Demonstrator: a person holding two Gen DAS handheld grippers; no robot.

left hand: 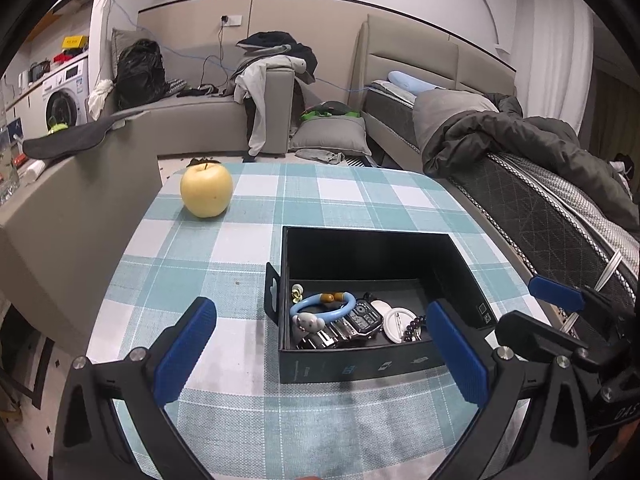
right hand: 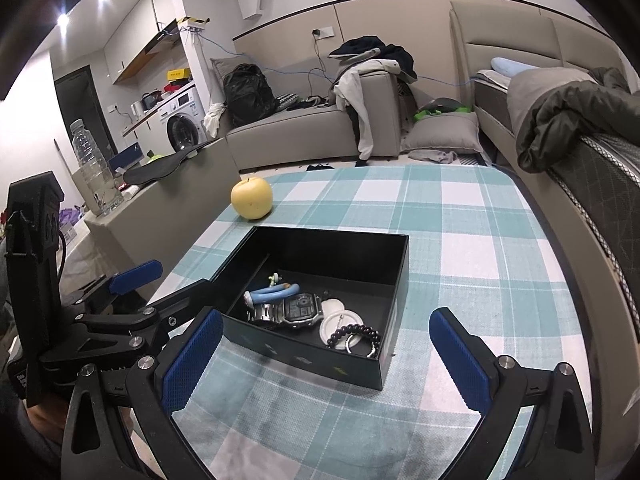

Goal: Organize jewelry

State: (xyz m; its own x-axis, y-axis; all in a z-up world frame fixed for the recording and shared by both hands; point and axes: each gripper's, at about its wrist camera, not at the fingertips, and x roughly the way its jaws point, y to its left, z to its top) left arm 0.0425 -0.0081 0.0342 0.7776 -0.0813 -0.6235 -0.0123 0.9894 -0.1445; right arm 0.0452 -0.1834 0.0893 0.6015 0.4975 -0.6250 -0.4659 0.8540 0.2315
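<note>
Nearest to me in the right wrist view are my own blue pads, and the right gripper (right hand: 326,364) is spread wide with nothing between its fingers, hanging just short of the near wall of the black box (right hand: 394,276). The left gripper (left hand: 320,356) is spread too and empty, its right finger overlapping the box's near right corner in its own view; I cannot tell whether it touches the wall.

The jewelry sits inside the box, all crowded toward the near end: a steel watch (right hand: 294,312), a blue ring-shaped bracelet with a charm (left hand: 322,308), a dark bead bracelet (right hand: 356,334) lying over two white discs (right hand: 340,318), and a small pale trinket (left hand: 297,292) that is too small for me to name. On the checked tablecloth (right hand: 460,240) I see no loose jewelry, only a yellow apple (right hand: 252,198) well beyond the box.

I judge the sorting nearly or fully done. If I must reach in, I would go with the right gripper, come down from above instead of over the near wall, and narrow the fingers first so they clear the sides. The bead bracelet is the easiest pick: pinch one strand, lift straight up, and keep the left side ready to steady the box, which looks light enough to slide.
</note>
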